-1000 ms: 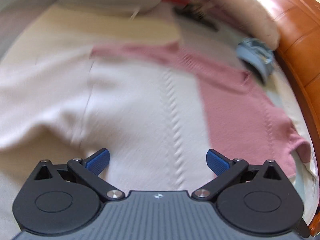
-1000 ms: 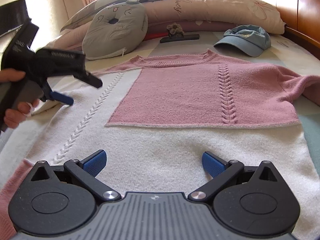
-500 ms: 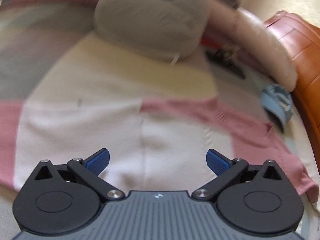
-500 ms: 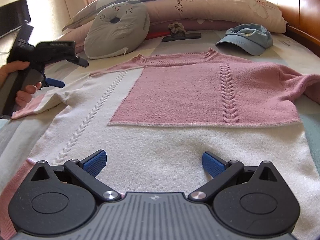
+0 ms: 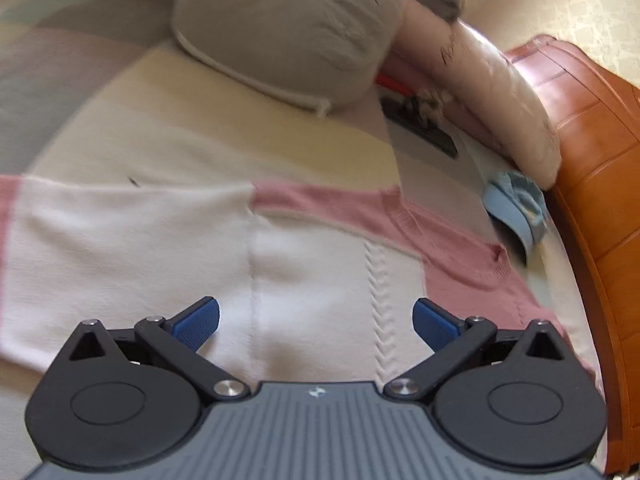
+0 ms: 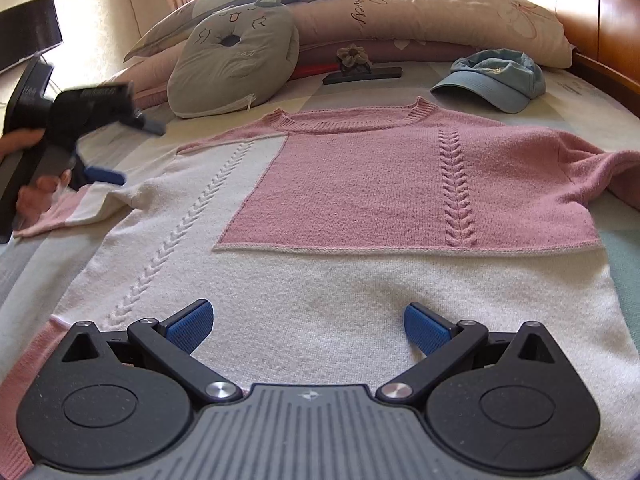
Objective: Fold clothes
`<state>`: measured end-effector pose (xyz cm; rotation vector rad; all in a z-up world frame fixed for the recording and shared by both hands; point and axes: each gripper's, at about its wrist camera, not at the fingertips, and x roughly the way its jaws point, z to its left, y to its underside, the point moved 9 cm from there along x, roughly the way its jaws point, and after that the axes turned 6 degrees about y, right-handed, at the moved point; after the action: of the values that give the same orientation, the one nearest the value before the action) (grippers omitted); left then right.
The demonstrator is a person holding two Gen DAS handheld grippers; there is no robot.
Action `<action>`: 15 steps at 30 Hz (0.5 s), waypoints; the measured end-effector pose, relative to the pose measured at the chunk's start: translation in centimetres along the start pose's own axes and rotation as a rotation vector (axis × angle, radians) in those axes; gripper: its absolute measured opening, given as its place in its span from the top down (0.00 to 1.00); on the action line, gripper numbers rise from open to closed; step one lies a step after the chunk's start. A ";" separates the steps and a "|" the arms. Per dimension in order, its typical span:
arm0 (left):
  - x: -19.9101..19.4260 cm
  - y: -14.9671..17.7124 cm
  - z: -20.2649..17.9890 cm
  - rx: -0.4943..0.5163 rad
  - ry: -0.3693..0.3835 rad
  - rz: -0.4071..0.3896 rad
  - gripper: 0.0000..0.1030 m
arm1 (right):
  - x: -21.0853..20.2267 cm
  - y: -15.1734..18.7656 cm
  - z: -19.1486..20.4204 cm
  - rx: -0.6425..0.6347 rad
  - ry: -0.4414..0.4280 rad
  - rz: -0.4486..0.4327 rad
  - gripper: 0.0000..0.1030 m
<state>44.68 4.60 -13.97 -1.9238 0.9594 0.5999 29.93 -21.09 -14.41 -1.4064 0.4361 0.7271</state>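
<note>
Both spread and pinching nothing: right gripper [image 6: 308, 326] low over the white hem of the pink-and-white sweater [image 6: 360, 200] lying flat on the bed [image 6: 580, 88], left gripper [image 5: 316, 320] above its white sleeve [image 5: 120, 240], grey cushion [image 6: 236, 64] and blue cap [image 6: 492, 80] beyond.

grey cat cushion [image 6: 234, 68] against long pillow [image 6: 432, 20] | blue cap [image 6: 494, 80] near wooden headboard [image 6: 592, 16]
</note>
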 end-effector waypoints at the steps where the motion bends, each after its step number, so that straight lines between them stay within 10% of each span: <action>1: 0.3 0.7 0.2 0.010 -0.018 0.017 0.01 | 0.0 0.0 0.0 -0.002 0.001 0.000 0.00; 15: -1.4 0.3 -1.1 0.058 -0.012 -0.023 0.01 | 0.0 0.0 -0.2 0.018 -0.010 0.002 0.00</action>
<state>43.64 4.07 -12.56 -1.8751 0.9364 0.5636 29.98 -21.25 -14.40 -1.3852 0.4352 0.7305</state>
